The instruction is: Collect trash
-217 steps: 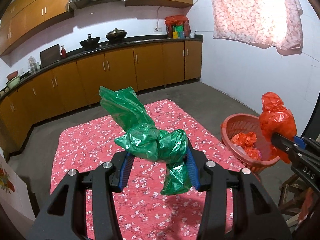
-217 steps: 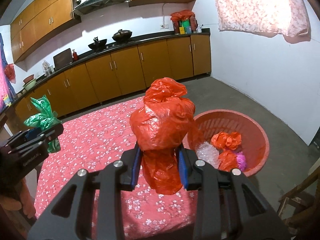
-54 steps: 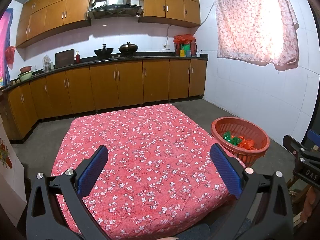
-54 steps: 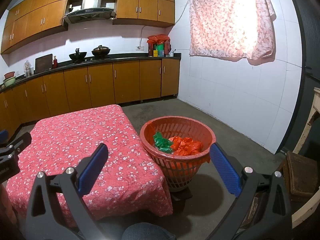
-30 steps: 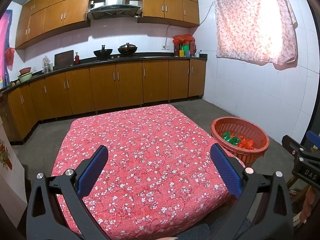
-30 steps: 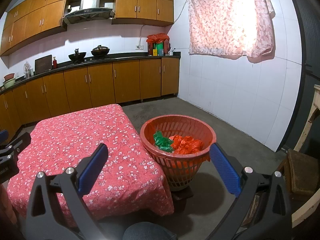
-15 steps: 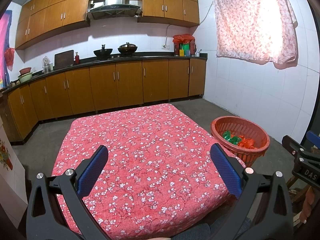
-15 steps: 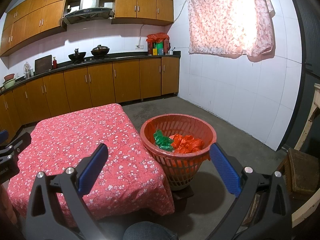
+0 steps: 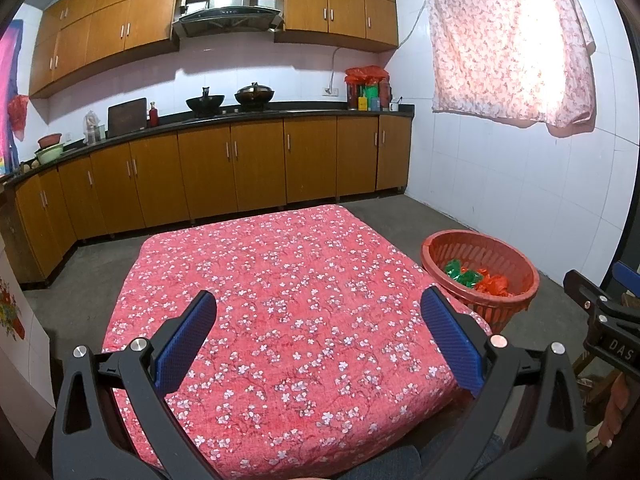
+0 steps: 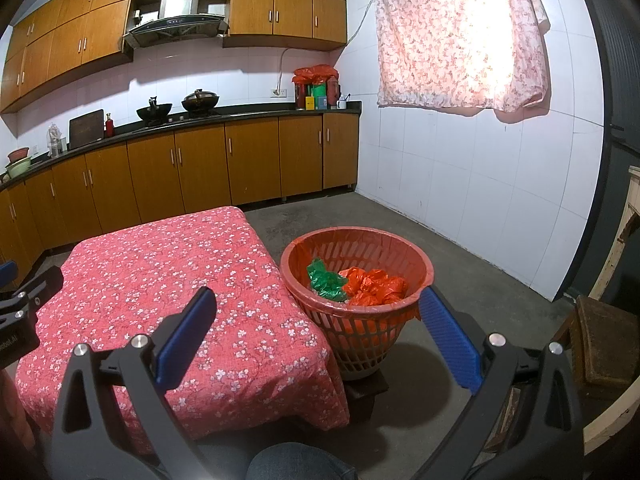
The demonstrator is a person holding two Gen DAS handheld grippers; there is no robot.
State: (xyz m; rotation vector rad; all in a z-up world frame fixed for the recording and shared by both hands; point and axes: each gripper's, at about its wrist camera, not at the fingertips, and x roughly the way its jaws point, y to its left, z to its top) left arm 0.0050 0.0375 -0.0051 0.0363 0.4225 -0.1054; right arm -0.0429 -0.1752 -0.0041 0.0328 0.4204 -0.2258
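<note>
A red plastic basket stands on the floor right of the table and holds a green bag and red bags. It also shows in the left wrist view with the green bag and red bags inside. My left gripper is wide open and empty above the near part of the table with the red flowered cloth. My right gripper is wide open and empty, held back from the basket over the table's right corner.
Brown kitchen cabinets and a black counter with pots run along the back wall. A flowered curtain hangs on the white tiled wall. A wooden stool stands at the right. Bare grey floor lies around the basket.
Since 7.2 s ago both grippers have let go of their bags, which now lie in the basket, and have drawn back. Over the last second nothing has visibly moved.
</note>
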